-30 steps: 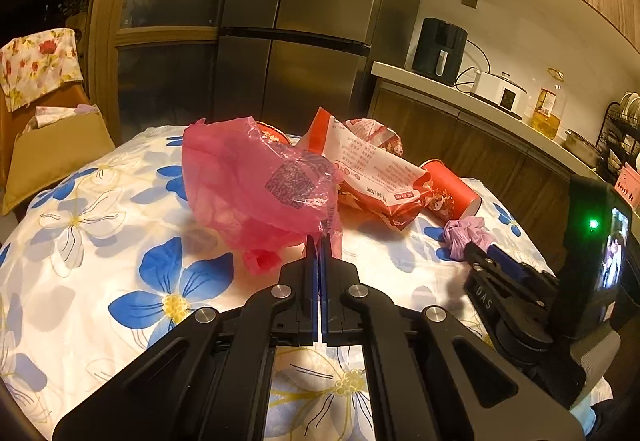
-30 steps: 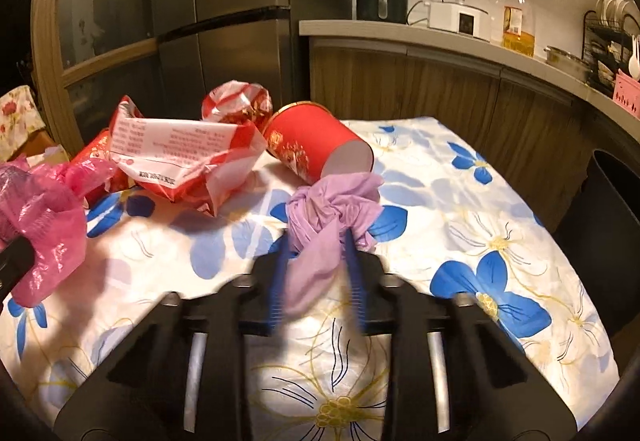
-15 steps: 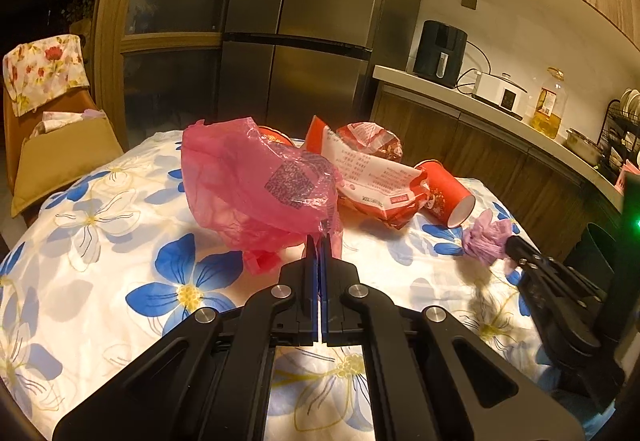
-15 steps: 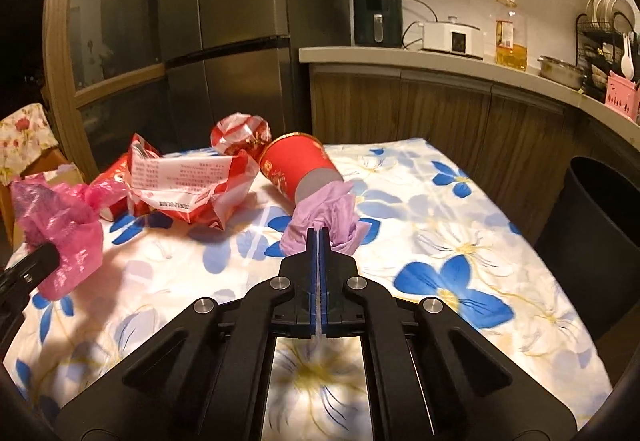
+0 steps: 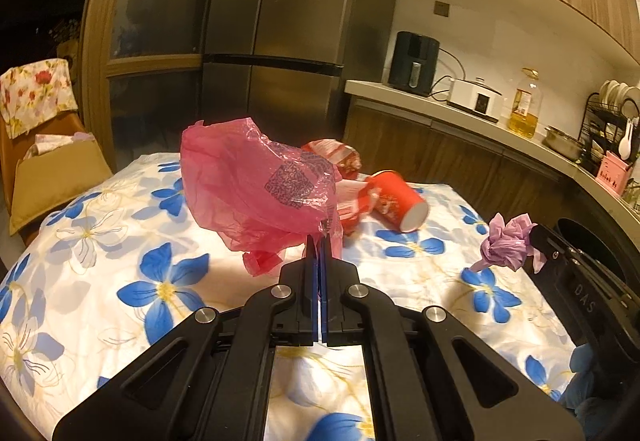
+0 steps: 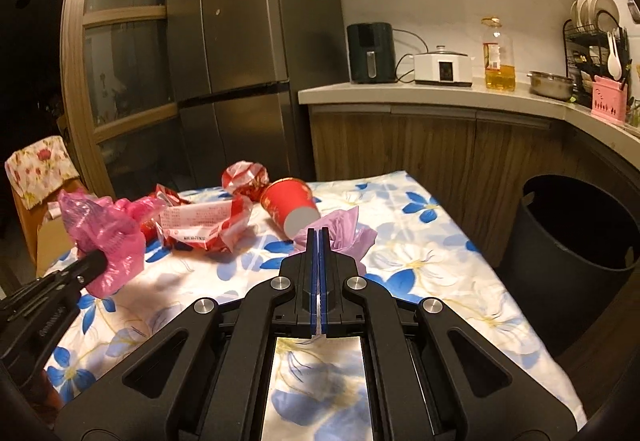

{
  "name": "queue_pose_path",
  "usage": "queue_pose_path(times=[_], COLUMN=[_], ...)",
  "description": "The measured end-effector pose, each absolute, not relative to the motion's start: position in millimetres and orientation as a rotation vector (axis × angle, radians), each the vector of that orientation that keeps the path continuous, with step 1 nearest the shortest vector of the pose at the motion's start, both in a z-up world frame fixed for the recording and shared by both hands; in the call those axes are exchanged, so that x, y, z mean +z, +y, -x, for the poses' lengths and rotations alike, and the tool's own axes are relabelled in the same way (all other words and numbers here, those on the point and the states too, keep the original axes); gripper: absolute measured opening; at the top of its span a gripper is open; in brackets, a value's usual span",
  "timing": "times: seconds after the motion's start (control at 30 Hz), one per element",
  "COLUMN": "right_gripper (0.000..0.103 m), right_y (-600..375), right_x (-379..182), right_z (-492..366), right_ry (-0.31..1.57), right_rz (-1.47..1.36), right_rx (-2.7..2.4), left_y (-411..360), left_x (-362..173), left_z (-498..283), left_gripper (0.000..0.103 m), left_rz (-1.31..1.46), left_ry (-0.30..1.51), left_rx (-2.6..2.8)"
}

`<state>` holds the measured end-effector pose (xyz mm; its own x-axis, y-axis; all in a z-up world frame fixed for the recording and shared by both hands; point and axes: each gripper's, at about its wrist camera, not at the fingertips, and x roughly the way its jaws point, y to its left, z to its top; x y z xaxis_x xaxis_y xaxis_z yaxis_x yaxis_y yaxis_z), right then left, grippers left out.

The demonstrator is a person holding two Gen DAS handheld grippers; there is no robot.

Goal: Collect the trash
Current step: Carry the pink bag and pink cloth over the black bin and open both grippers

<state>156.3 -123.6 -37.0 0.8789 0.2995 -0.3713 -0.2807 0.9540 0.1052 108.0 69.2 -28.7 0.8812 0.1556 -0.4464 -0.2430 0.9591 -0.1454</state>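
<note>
My left gripper (image 5: 319,241) is shut on a crumpled pink plastic bag (image 5: 256,193) and holds it above the flowered tablecloth (image 5: 120,241); the bag also shows in the right wrist view (image 6: 106,237). My right gripper (image 6: 319,235) is shut on a purple crumpled wad (image 6: 348,237), lifted off the table; the wad shows at the right of the left wrist view (image 5: 506,245). A red paper cup (image 6: 290,203) lies on its side, beside a red-and-white wrapper (image 6: 204,227) and a red foil wad (image 6: 245,179).
A dark round bin (image 6: 576,241) stands on the floor right of the table. A counter (image 6: 440,89) with appliances runs behind, with a fridge (image 6: 240,41) beyond the table. A chair with a cardboard box (image 5: 52,173) stands at the left.
My right gripper closed on the purple wad and lifted it up off the table. My left gripper rose with the pink bag. The black bin has come into the right view.
</note>
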Motion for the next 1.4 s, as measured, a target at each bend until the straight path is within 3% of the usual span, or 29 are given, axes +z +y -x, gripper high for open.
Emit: queue_pose_path(times=[1.4], right_gripper=[0.001], right_y=[-320.1], right_x=[0.9], right_z=[-153.9], right_ry=[0.286], right_rz=[-0.137], right_rx=[-0.054], left_y=[-143.6], left_x=[9.8], left_z=[-176.6], left_gripper=[0.0], left_rz=[0.006], left_ry=[0.411], left_rx=[-0.224])
